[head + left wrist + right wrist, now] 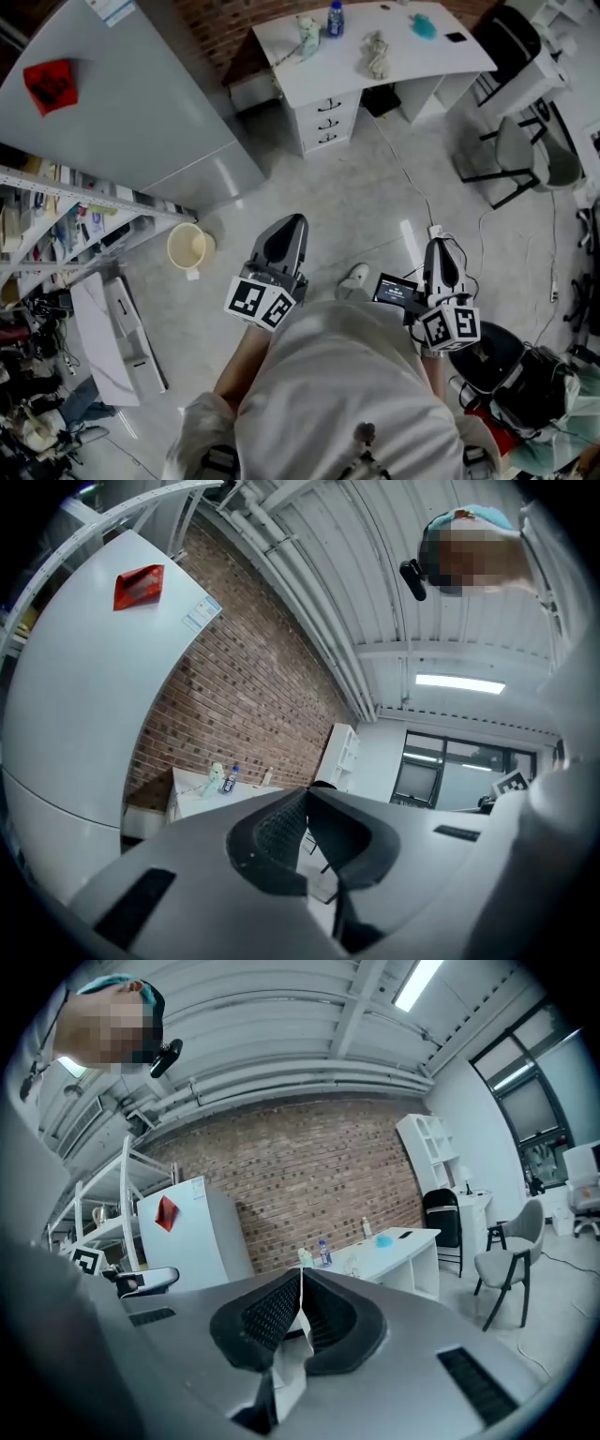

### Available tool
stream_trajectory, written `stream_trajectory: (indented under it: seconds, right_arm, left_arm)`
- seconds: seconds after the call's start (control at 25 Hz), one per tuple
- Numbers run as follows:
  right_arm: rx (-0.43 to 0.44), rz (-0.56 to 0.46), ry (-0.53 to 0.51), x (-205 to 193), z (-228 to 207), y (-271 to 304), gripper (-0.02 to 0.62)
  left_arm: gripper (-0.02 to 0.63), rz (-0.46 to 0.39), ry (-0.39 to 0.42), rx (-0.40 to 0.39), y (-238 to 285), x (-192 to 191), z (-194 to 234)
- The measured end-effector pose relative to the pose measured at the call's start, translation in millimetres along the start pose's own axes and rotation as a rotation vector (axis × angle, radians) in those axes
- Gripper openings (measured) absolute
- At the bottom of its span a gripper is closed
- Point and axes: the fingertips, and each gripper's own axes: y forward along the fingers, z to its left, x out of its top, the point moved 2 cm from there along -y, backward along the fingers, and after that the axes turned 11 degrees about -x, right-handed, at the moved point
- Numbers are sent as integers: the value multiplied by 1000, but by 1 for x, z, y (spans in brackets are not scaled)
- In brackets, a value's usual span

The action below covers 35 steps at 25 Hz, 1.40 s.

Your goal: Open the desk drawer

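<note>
The task is, as I judge it, not yet started in any real sense. The white bench [398, 56] stands well apart from the person, at the far side of the floor in the head view, and the drawer unit [328, 117] sits under its near edge, toward the left end. The unit shows three drawer fronts with dark handles. All three look pushed in flush, though they are small in the picture and I cannot be fully sure. On the bench top I see a bottle [335, 19] near the far edge and a blue object [424, 26] more to the right. The left gripper [289, 223] is clenched and grasps nothing: in its own view the two pads meet with no thing between them. The right gripper [439, 246] is also clenched and empty, its pads together, and it points toward the bench across the room. Both are held in front of the person's body, above the bare floor. What is left is nearly everything: to come up to the bench, to take one handle, and to pull the drawer out.
</note>
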Motion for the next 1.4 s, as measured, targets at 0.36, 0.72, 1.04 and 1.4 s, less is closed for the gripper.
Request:
stream_trajectory:
  seconds: [0.36,0.72,1.04,1.4]
  right_arm:
    - [79,17,-13,31,-89,51,28]
    - [81,73,-18,30,-115,116,28]
    - [74,107,-106,52,-113,210,28]
    - [102,105,-155,75,-95,324,28]
  left_arm:
    - [8,4,90,86,75,-20,-35]
    - [9,24,57,123,130,-35,4]
    - [8,30,42,112,207,-32,84]
    - [9,60,5,122,265,-19,174]
